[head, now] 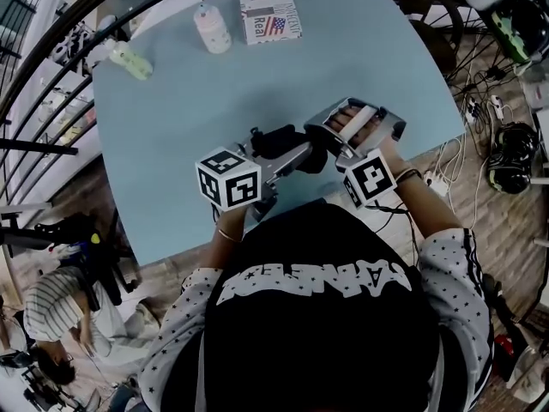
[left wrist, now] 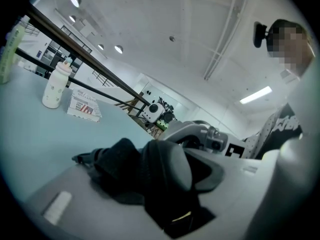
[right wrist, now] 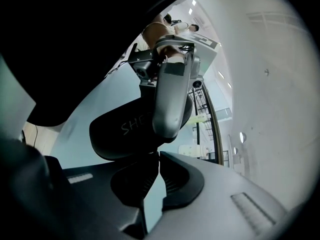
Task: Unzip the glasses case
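Lettering "SHE" marks the glasses case (right wrist: 125,131) clamped in the left tool (left wrist: 155,179), right tool (right wrist: 156,156) shut against it.

"Real" on the flag-printed box (head: 269,13), "SH" on the glasses case (right wrist: 131,128) (remaining letters hidden)

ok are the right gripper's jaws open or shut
Shut: on the right gripper the jaws' tips meet with no gap, against the glasses case.

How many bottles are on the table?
2. A white bottle stands at the far edge beside the printed box; a pale green bottle towards the far left. The person's head hides the near edge.
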Available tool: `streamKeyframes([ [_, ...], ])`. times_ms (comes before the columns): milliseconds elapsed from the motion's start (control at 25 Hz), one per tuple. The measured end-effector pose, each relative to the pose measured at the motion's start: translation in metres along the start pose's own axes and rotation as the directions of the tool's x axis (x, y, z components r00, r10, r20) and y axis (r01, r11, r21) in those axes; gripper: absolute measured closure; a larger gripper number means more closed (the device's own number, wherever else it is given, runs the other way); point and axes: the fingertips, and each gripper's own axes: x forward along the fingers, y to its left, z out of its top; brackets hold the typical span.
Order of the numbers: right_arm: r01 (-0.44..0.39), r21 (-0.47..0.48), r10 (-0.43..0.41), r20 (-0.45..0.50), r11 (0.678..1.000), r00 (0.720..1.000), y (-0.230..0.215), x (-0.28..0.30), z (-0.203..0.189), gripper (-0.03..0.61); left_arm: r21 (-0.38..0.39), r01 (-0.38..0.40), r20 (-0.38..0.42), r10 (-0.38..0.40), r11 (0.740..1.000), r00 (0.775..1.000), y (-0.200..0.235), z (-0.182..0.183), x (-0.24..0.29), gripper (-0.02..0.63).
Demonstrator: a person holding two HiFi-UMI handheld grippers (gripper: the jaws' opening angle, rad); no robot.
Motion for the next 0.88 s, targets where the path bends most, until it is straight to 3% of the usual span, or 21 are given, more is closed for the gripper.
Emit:
streamKeyframes([
  [440, -0.016, -0.018, 0.017, 0.035, 1.0, 0.999, 0.007, -0.016, -0.013, 0.566, 0.008, -0.022, -0.046, 0.022, 1.0, 0.999, -0.015, -0.004, 0.025, 0.614],
  [600, 0.027, -0.044, -0.025, 0.057, 0.999, 0.998, -0.002, -0.015, -0.012, 0.566, 0.019, -0.022, -0.065, 0.024, 1.0, 0.998, -0.016, -0.007, 0.029, 0.614],
  [880, 0.028, -0.09, -0.02, 0.091, 0.996, 0.996, -0.007, -0.016, -0.007, 0.566, 0.026, -0.004, -0.095, 0.006, 1.0, 0.995, -0.019, -0.01, 0.032, 0.614],
])
